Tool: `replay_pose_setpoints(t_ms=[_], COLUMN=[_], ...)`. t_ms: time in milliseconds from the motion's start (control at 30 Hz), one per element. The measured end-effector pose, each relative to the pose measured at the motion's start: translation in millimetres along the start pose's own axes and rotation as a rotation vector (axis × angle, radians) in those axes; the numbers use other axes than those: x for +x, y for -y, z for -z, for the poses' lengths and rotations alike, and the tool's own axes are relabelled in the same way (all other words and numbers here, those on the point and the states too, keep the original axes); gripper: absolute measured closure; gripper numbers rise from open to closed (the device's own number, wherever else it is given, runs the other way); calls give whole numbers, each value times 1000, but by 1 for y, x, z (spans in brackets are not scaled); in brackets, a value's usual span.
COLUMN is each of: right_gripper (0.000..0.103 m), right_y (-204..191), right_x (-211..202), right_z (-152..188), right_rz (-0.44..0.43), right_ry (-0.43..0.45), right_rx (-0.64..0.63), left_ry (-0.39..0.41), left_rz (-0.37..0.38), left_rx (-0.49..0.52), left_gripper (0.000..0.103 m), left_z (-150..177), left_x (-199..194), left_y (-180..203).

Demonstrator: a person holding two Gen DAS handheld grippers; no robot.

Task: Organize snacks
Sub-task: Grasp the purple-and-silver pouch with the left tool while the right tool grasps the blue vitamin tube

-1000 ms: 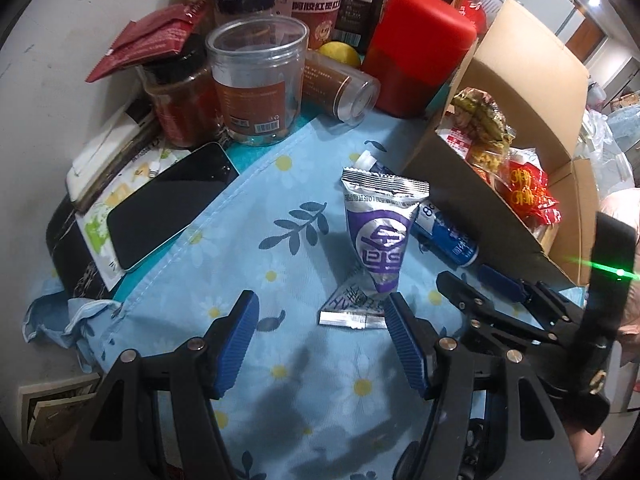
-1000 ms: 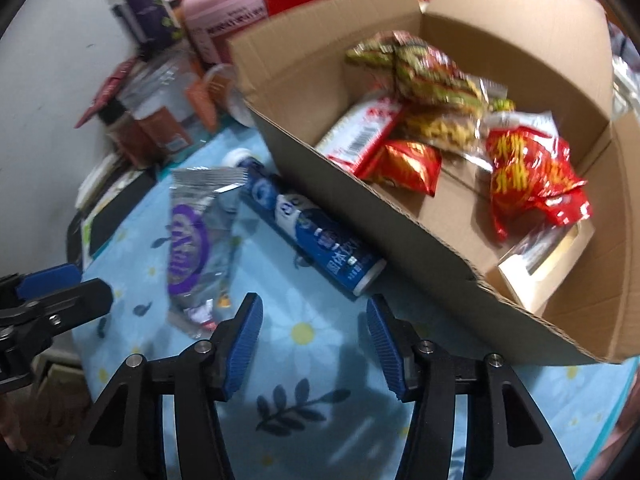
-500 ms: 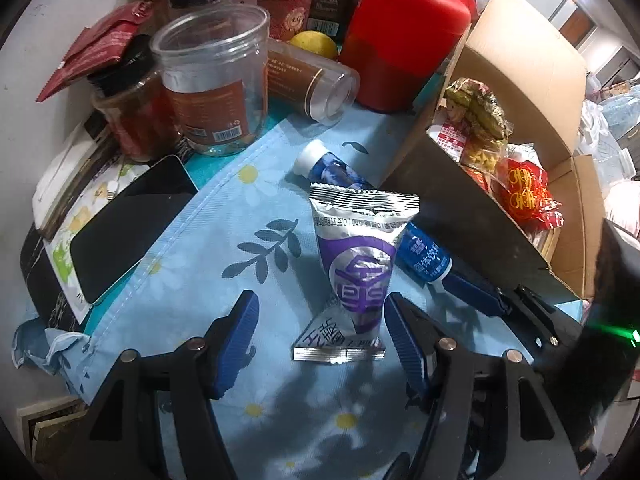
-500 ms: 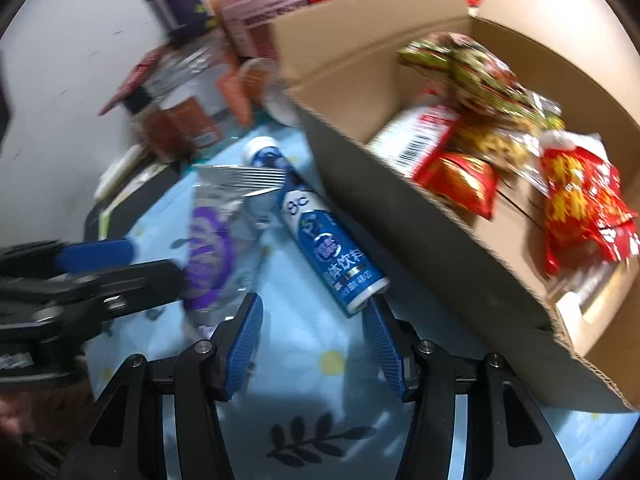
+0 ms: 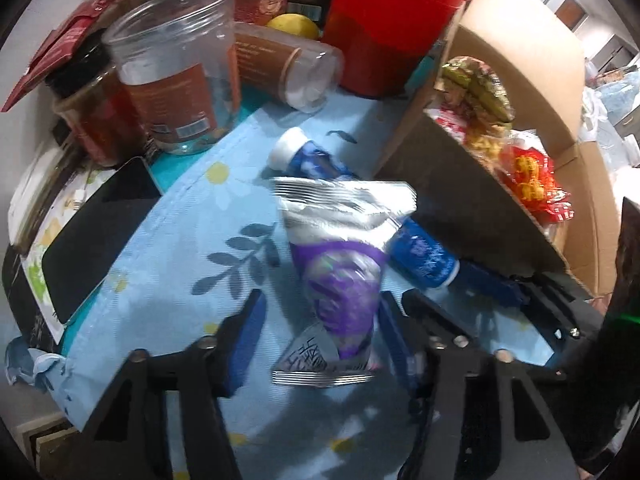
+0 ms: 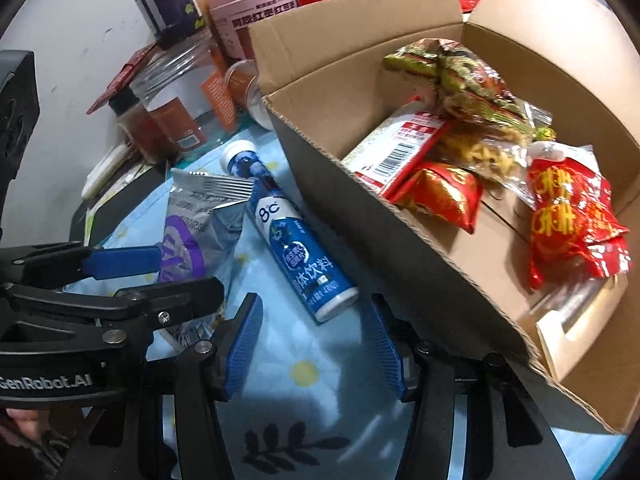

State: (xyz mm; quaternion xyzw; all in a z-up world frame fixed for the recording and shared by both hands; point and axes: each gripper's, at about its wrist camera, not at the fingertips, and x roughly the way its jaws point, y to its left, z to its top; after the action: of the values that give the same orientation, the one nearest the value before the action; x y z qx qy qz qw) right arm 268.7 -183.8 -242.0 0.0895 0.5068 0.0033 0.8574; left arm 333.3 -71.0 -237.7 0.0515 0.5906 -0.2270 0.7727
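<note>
A purple and silver snack packet (image 5: 340,280) lies on the blue flowered cloth (image 5: 180,240). My left gripper (image 5: 320,308) straddles its lower half with jaws closing; the right pad (image 5: 394,340) is at the packet's edge, while the left pad (image 5: 244,332) stands clear of it. A blue drink bottle (image 6: 296,248) lies beside the packet, along the cardboard box (image 6: 400,248) holding several snack bags. My right gripper (image 6: 312,312) hovers open just short of the bottle's near end, gripping nothing. The right wrist view also shows the left gripper (image 6: 160,276) over the packet (image 6: 192,232).
Behind the cloth stand a clear plastic jar (image 5: 176,68), a dark-lidded jar (image 5: 92,112), a toppled brown tube (image 5: 280,68), a red canister (image 5: 384,28) and a lemon (image 5: 294,26). A black phone (image 5: 100,232) lies at the left. The box wall (image 5: 460,184) closes off the right.
My left gripper has moved forward and down over the purple packet, and its jaws have narrowed around it. The right gripper has rolled slightly; the blue bottle now lies straight ahead of it.
</note>
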Motion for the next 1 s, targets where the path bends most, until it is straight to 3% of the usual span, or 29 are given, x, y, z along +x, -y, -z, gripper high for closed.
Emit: replay_pose_setpoints(t_ms=[67,133,333,533,733,867,933,1000], right_gripper=[49,49,50,50,50,51,54,73], right_y=[-2,-4,-12,-36,-38,-43,-48,-49], right_x=[1,0,3,5,4,24,32,37], right_z=[-1,-2,-10,-12,-23,-32,-31,-30], right_rz=[-2,-3,-30,-117,-42,-34,-20,-17], right_ry=[3,12,23,7,49,4,-23,-42], right_rx=[-1,-10,-11,-94,-101,-128,-156,-162], left_ry=[-8,-12,0,13,22,19,19,17], left_rz=[-8,-28,-90,-142,-149,-139,-140,-138], left_rx=[-40,-62,-119,-151,-170,-169,-168,-169], left_gripper=[68,73,73,73,73,73,73,73], left_z=[0,1,4,10,17,21,22,22], left_x=[1,-1,-9,-22,-30,-30,-31,-31], left_y=[-10,-21,-53,-76,-87,-95,-92,-88])
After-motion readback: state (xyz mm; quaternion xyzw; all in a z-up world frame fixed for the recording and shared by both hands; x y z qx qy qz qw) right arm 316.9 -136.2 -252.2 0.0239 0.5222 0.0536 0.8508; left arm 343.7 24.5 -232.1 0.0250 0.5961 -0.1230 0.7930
